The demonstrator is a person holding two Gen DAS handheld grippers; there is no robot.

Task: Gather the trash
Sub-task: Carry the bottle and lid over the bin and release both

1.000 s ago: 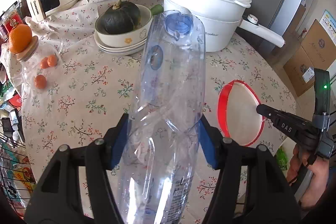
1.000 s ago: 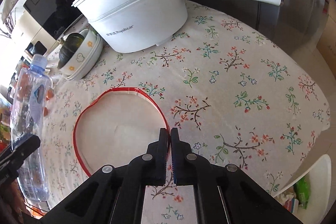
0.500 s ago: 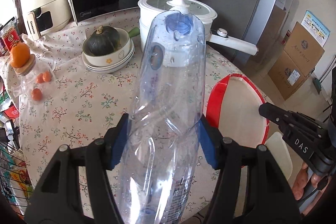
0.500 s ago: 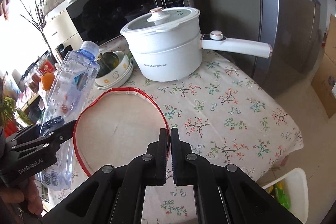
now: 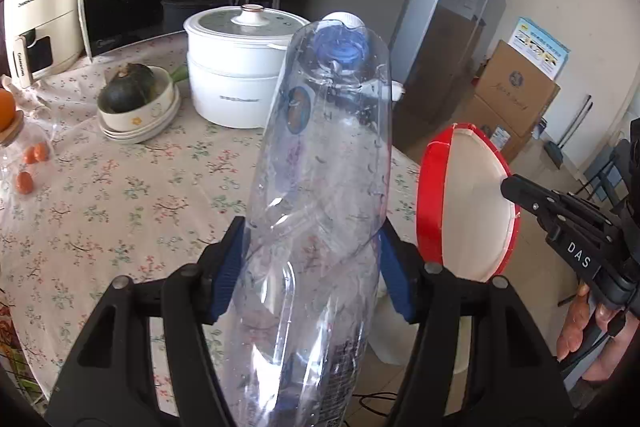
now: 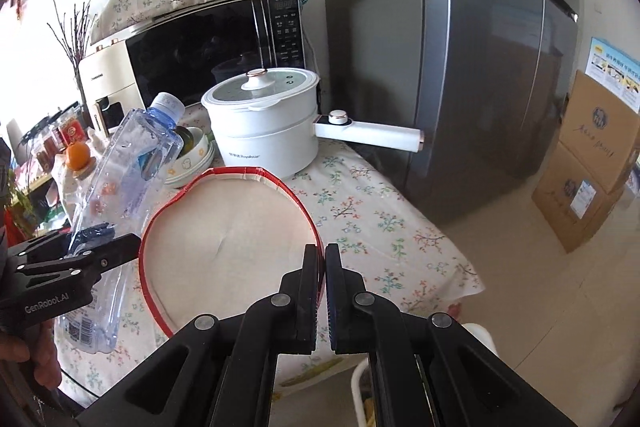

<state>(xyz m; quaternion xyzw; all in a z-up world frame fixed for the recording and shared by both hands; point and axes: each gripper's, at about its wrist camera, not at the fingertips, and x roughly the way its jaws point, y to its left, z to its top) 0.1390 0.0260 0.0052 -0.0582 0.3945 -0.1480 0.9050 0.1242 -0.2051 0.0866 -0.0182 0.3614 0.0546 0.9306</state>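
Left wrist view: plastic bottle (image 5: pixel 320 187) clamped in left tool (image 5: pixel 312 255), long axis forward, above table (image 5: pixel 120 195); right wrist view: red-rimmed paper plate (image 6: pixel 228 227) pinched by right tool (image 6: pixel 323 267), white bin (image 6: pixel 476 337) glimpsed below, nearer this tool.

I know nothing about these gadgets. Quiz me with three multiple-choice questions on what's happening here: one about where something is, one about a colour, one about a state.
1. Where does the dark green squash sit?
A. In a bowl on the table
B. Inside the microwave
C. On the floor

2. What colour is the rim of the paper plate?
A. Blue
B. Red
C. Green

3. How is the clear plastic bottle held?
A. Lying loose on the table
B. Standing in the white pot
C. Clamped between the left gripper jaws

Answers:
1 A, it rests in the stacked bowls.
2 B, a red band edges the plate.
3 C, the blue pads press both sides.
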